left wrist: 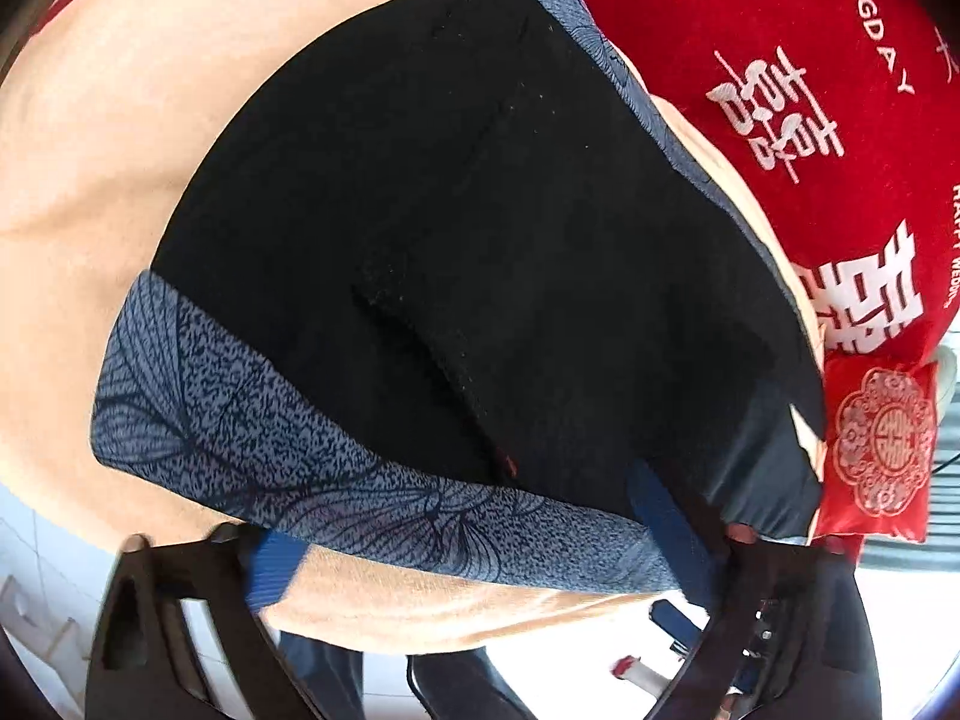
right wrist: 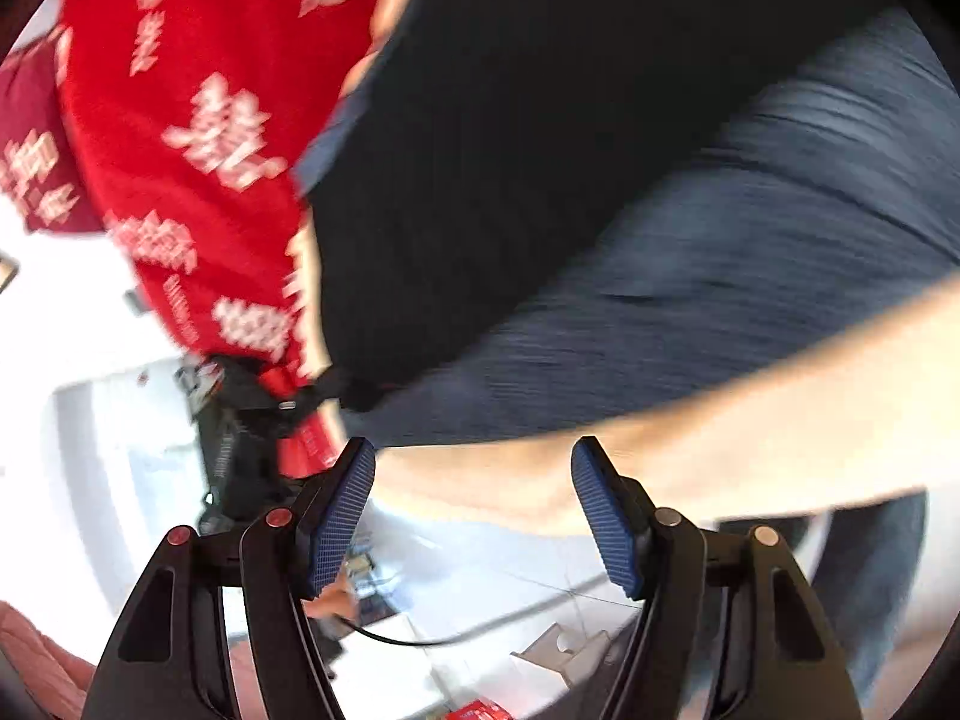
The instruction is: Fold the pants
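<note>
The pants (left wrist: 468, 252) are black with a blue leaf-patterned band and lie folded flat on a peach-coloured bed surface (left wrist: 120, 138). My left gripper (left wrist: 480, 558) is open, its blue pads (left wrist: 273, 570) spread wide at the near patterned edge of the pants, holding nothing. In the right wrist view, blurred by motion, the pants (right wrist: 600, 180) lie ahead. My right gripper (right wrist: 474, 510) is open and empty, its blue pads (right wrist: 342, 516) apart, short of the pants over the bed's near edge (right wrist: 720, 438).
A red blanket with white characters (left wrist: 780, 90) lies beside the pants, also in the right wrist view (right wrist: 198, 132). A small red cushion (left wrist: 876, 450) sits at the bed's edge. Light floor tiles (right wrist: 480, 588), a black cable (right wrist: 408, 639) and a dark stand (right wrist: 240, 450) show below the bed.
</note>
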{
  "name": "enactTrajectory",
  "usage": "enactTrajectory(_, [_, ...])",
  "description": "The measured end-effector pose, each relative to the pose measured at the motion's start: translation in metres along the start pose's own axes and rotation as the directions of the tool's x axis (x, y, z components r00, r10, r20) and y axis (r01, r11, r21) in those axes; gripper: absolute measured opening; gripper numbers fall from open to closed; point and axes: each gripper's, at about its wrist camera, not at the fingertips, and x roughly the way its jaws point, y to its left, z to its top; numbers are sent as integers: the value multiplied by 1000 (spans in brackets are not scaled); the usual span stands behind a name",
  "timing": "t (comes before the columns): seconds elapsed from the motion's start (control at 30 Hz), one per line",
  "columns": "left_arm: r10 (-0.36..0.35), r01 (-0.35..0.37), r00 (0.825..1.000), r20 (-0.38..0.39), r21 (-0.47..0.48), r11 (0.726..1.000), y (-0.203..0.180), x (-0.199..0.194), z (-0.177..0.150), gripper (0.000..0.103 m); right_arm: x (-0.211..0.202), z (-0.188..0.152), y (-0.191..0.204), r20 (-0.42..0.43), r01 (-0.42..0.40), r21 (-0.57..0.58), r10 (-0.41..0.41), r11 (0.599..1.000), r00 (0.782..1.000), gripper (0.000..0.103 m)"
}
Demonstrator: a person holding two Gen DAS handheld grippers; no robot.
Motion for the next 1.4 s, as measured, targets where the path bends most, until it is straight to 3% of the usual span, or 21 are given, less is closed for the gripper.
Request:
enactTrajectory(0.07, [17, -17, 1000, 2, 10, 1000, 2, -1, 1, 80, -9, 2, -18, 30, 13, 32, -14, 999, 999, 72])
enactTrajectory(0.23, [45, -44, 999, -12, 48, 998, 6, -4, 1, 60, -18, 15, -32, 107, -99, 90, 89, 991, 990, 59])
enactTrajectory(0.3, [59, -57, 998, -21, 69, 996, 5, -5, 1, 59, -17, 16, -34, 132, -129, 108, 114, 986, 985, 47])
enactTrajectory(0.33, [75, -73, 997, -22, 78, 994, 3, -6, 2, 50, -17, 17, -37, 146, -152, 125, 134, 980, 980, 43])
enactTrajectory(0.4, [88, -86, 996, -25, 90, 992, 4, -8, 3, 37, -19, 16, -44, 193, -221, 177, 186, 959, 963, 13])
enactTrajectory(0.47, [69, -66, 997, -33, 62, 996, 7, -13, 6, 29, -23, 16, -40, 221, -243, 186, 200, 952, 954, 5])
enactTrajectory(0.73, [13, -15, 999, 34, 65, 998, -20, -54, 28, 29, -49, 44, 41, 176, -129, 15, 124, 992, 977, 5])
enactTrajectory(0.87, [-12, -1, 993, 114, 109, 994, -60, -73, 62, 29, -66, 79, 79, 148, -110, -86, 122, 990, 982, 5])
enactTrajectory(1.07, [7, -44, 976, 220, 163, 986, -114, -62, 146, 29, -60, 180, 134, 91, -58, -212, 79, 975, 993, 5])
enactTrajectory(1.17, [79, -124, 962, 261, 159, 979, -130, -33, 191, 30, -42, 237, 150, 58, -2, -264, 18, 965, 998, 5])
enactTrajectory(1.27, [196, -238, 941, 274, 127, 963, -127, 2, 221, 50, -11, 284, 156, 16, 66, -316, -64, 946, 998, 8])
enactTrajectory(1.33, [254, -289, 928, 272, 98, 952, -121, 21, 236, 70, 14, 313, 150, -4, 117, -325, -125, 939, 992, 9])
enactTrajectory(1.4, [304, -335, 916, 262, 79, 939, -118, 35, 250, 73, 34, 333, 143, -18, 164, -319, -179, 933, 984, 9])
